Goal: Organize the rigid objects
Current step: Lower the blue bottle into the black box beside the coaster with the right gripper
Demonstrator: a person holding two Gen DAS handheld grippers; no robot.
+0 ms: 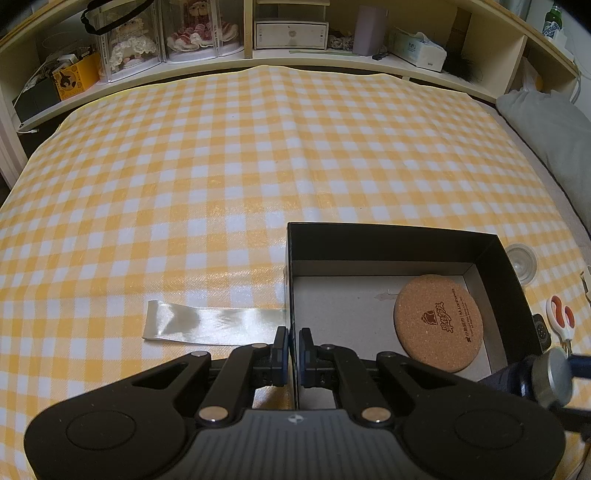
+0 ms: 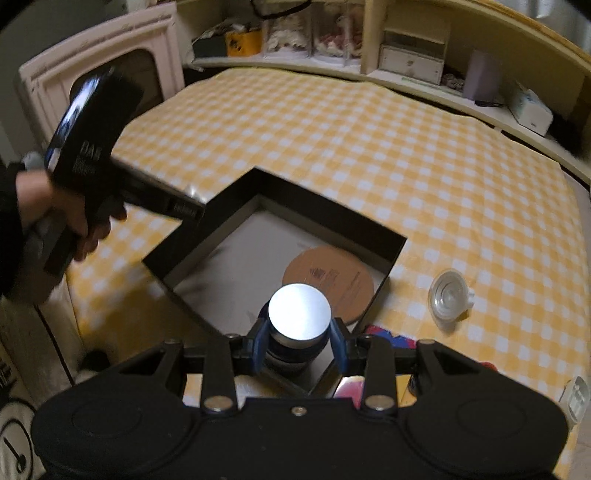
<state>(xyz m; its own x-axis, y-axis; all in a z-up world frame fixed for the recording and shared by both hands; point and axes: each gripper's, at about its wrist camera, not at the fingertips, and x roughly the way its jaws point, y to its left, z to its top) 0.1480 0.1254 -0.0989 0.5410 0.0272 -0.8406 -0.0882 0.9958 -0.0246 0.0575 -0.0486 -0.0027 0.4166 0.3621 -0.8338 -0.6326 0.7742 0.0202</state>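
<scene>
A black open box (image 1: pixel 391 240) sits on the yellow checked cloth, with a round cork coaster (image 1: pixel 437 323) lying inside; the box (image 2: pixel 317 210) and coaster (image 2: pixel 343 277) also show in the right wrist view. My left gripper (image 1: pixel 293 350) is shut on the box's left wall. My right gripper (image 2: pixel 299 343) is shut on a dark blue jar with a silver lid (image 2: pixel 299 312), held above the box's near corner. The jar also shows in the left wrist view (image 1: pixel 554 376).
A clear plastic lid (image 2: pixel 448 295) lies on the cloth right of the box. Scissors with orange-white handles (image 1: pixel 561 317) lie further right. A satin ribbon (image 1: pixel 214 323) trails left from the box. Shelves with boxes (image 1: pixel 291 33) line the far edge.
</scene>
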